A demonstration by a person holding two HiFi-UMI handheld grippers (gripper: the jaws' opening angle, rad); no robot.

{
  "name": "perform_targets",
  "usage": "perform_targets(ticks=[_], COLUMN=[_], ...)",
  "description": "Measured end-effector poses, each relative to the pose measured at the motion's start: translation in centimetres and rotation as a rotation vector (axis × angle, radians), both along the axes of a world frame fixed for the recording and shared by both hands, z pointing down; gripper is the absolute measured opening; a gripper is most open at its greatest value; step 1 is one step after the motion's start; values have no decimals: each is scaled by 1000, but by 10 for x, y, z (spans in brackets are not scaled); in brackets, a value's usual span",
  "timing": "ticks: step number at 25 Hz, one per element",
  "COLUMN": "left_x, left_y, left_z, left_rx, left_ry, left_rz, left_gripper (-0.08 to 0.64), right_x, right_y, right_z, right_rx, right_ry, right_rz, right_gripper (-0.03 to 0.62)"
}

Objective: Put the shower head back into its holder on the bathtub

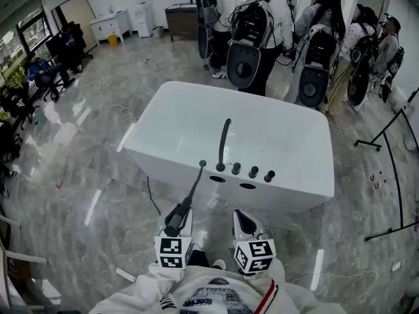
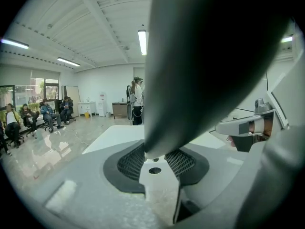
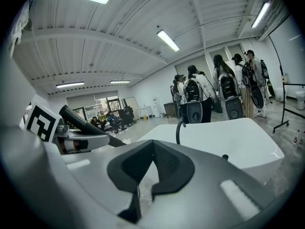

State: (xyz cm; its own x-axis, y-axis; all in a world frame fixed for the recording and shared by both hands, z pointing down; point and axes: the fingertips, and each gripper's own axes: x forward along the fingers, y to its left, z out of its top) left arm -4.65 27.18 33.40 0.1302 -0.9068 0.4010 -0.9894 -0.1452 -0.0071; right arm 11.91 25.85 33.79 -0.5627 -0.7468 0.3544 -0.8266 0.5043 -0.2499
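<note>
Left gripper is clamped on the dark shower head, tip up by the bathtub rim, right gripper closed on nothing; best line the tip over the oval opening, likely the holder, then lower slowly.

Blurred shower head, top cut off

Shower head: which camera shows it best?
Head view: the whole dark shower head shows, running from the left gripper toward the bathtub. Left gripper view: only a blurred dark mass clamped between the jaws. Right gripper view: a short stretch at the left edge.
</note>
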Motion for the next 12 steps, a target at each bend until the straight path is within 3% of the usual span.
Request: perform_targets(ticks=[12], left_x=[-6], left_y=[-32], left_z=[-3], left_rx=[18], left_ry=[-10], left_rz=[72], left_gripper=[143], right_x=[-29], right_y=[-32], right_z=[13], right_rx=[-43], right_ry=[18], right_rz=[-16], right_gripper=[5])
